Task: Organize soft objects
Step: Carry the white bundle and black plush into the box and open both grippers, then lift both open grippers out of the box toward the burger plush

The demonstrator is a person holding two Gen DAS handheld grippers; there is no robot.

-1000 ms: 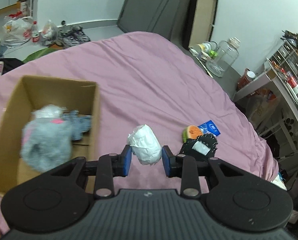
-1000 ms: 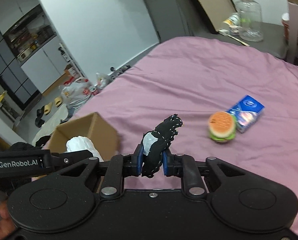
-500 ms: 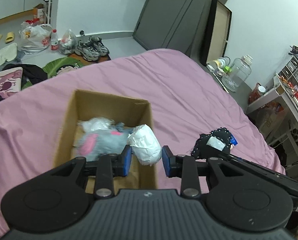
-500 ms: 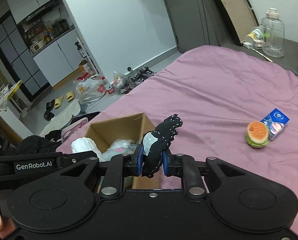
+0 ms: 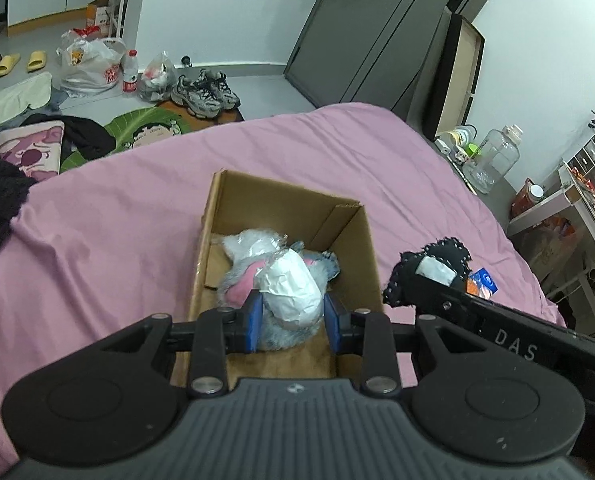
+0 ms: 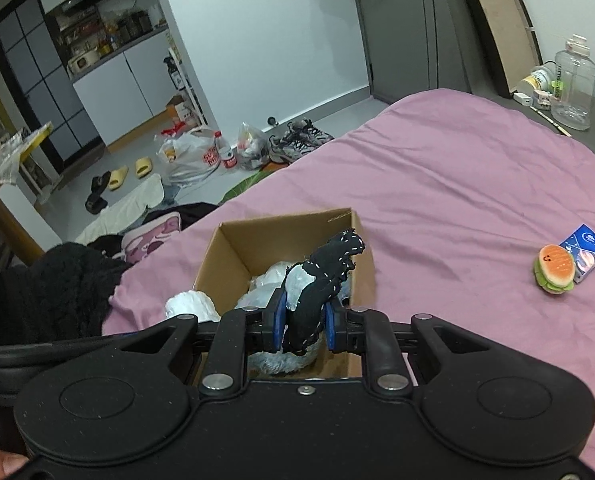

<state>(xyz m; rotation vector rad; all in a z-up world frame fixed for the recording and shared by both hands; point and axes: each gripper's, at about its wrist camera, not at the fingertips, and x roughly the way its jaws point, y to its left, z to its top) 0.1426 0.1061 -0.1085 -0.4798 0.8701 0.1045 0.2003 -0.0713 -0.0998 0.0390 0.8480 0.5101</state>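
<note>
My left gripper (image 5: 293, 316) is shut on a white soft bundle (image 5: 291, 286) and holds it over the open cardboard box (image 5: 367, 248) on the pink bed. A grey and pink plush toy (image 5: 237, 280) lies inside the box. My right gripper (image 6: 301, 326) is shut on a black soft toy with white stitching (image 6: 321, 276), held over the box's near right part (image 6: 363, 276). The black toy also shows in the left wrist view (image 5: 429, 268), and the white bundle in the right wrist view (image 6: 191, 306). A burger plush (image 6: 555, 268) lies on the bed at the right.
A blue tissue pack (image 6: 585, 252) lies beside the burger plush. A black fuzzy garment (image 6: 45, 292) lies at the bed's left edge. Shoes (image 5: 205, 92), bags and slippers are on the floor beyond the bed. A clear jug (image 6: 573, 80) stands on a side surface.
Both grippers have moved left toward the box with their loads. The white bundle and the black toy now hang over the box's opening instead of over the bed.
</note>
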